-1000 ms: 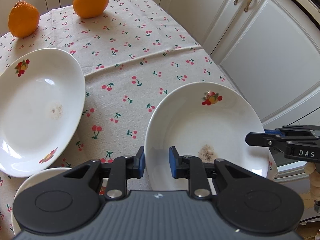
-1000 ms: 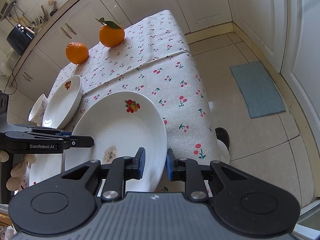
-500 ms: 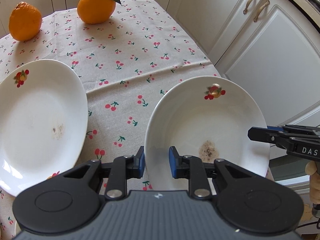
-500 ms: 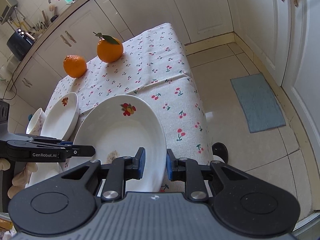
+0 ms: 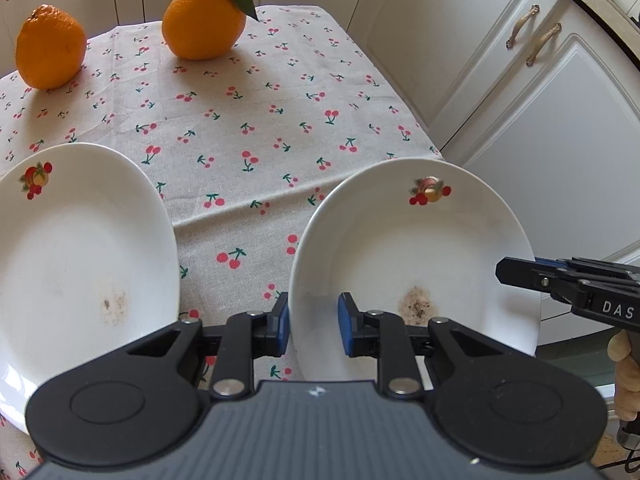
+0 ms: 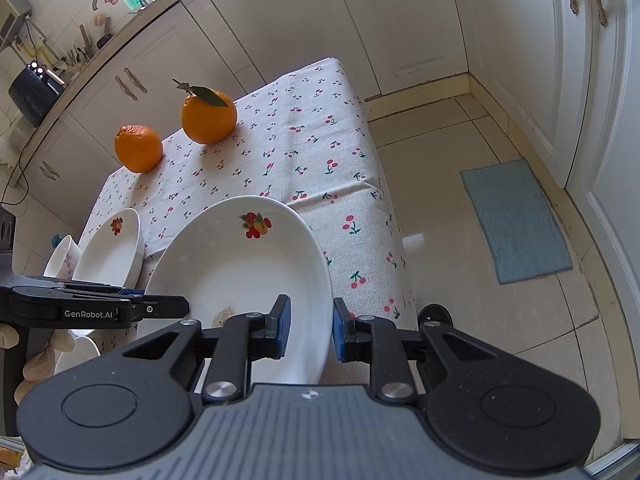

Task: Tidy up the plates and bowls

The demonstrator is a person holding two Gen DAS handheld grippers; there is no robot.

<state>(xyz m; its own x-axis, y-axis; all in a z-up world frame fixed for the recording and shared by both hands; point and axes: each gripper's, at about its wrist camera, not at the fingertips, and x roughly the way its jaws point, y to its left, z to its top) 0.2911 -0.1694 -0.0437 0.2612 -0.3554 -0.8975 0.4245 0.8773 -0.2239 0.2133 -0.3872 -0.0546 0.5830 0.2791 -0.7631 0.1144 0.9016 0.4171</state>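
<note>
Table (image 5: 256,120) draped in cherry-print cloth, second white fruit-motif plate (image 5: 80,248) resting at its left.

White round ceramic plate with fruit motif (image 5: 416,256) held clear of table, likely for stacking onto second plate.

Left gripper (image 5: 313,322) pinching its left rim; right gripper (image 6: 307,330) pinching opposite rim, blue fingers (image 6: 282,328) either side of edge.

Left hand-held gripper (image 5: 313,322) angled steeply down, blue pads clamped on a rim, right hand-held gripper (image 6: 307,328) tilted down, gripping likewise, pale gloved hand (image 6: 36,356) behind left one
</note>
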